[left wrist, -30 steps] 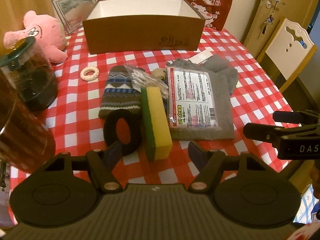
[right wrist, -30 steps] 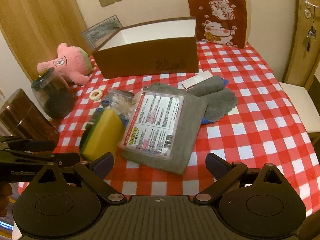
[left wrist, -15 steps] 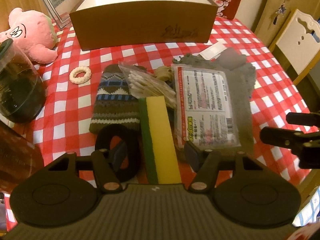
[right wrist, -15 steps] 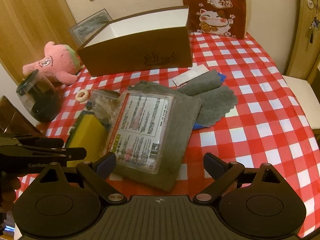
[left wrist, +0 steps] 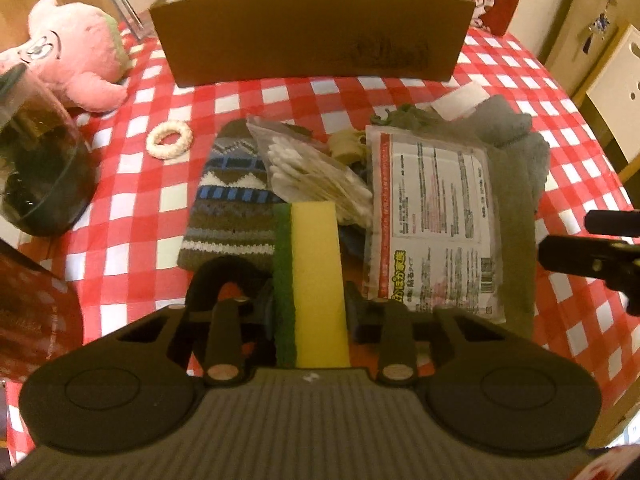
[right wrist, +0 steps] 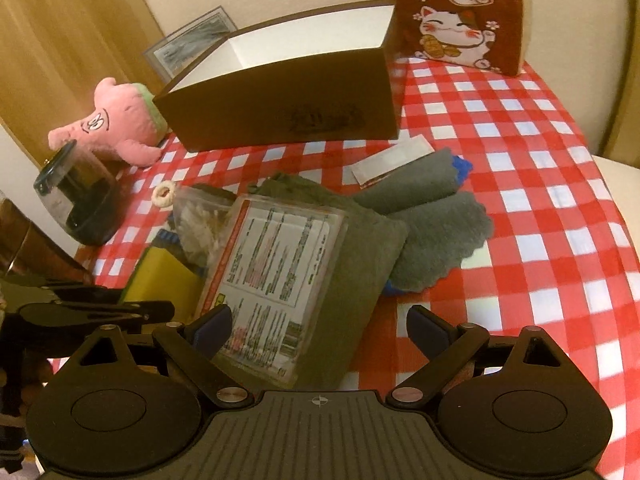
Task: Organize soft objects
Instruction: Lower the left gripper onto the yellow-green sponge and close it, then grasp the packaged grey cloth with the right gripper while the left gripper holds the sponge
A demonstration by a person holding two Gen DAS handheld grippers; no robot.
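Observation:
A yellow and green sponge lies on the red checked table between my left gripper's fingers. My left gripper is shut on its near end. The sponge also shows in the right wrist view. Beside it lie a knitted patterned mitten, a black ring-shaped scrunchie, a bag of cotton swabs and a packaged sheet on a folded grey cloth. My right gripper is open, low over the cloth's near edge. A pink plush toy sits far left.
An open brown cardboard box stands at the back. A glass jar and a brown canister stand at the left. A small white ring, a cat-print cushion and a framed picture are also there.
My left gripper has moved forward and down onto the sponge and its fingers have shut on it. My right gripper has moved forward and lower towards the grey cloth, staying open.

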